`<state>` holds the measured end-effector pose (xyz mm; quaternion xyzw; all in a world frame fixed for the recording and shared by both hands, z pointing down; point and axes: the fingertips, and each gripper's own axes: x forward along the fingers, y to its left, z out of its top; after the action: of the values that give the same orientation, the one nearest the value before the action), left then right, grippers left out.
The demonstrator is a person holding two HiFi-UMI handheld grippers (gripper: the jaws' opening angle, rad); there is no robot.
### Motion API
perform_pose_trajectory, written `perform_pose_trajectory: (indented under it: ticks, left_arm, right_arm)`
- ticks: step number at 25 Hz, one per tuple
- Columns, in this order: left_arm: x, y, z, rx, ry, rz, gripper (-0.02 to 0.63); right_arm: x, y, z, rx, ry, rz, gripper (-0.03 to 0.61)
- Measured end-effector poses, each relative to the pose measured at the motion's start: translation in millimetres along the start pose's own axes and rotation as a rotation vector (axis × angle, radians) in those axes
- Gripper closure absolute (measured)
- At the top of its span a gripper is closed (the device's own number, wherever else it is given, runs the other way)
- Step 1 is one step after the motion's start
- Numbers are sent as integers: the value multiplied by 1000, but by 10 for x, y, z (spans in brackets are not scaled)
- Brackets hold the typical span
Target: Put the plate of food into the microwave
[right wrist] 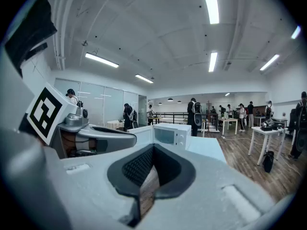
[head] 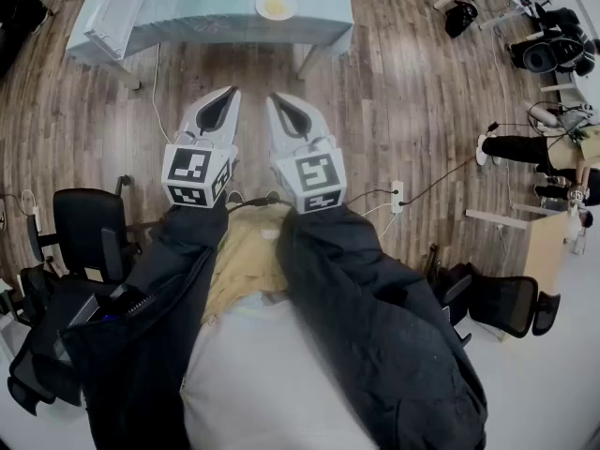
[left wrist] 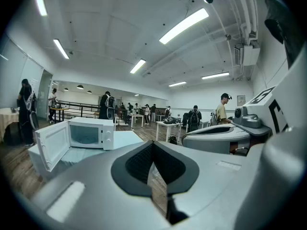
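head: high, steeply down | gripper views: near-level, forward, both share microwave (left wrist: pixel 88 134)

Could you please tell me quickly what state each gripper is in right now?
The left white gripper: closed, holding nothing.
The right white gripper: closed, holding nothing.

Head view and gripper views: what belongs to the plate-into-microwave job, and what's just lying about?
Job: plate of food on the table; microwave, door open; left gripper and right gripper, both shut and empty.
Lying about: office chair; second chair; power strip.
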<state>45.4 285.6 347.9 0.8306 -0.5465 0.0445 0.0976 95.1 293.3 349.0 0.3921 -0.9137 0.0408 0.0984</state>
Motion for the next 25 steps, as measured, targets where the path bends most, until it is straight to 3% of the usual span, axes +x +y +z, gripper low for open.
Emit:
perform_pose_trajectory:
  ticks: [18, 25]
  left_arm:
    - [-221, 199, -157, -54, 30, 1, 615]
    - [-432, 366, -358, -94, 59, 10, 614]
  right_arm:
    - [57, 221, -138, 20, 52, -20, 583]
    - [131, 530, -298, 25, 94, 9, 581]
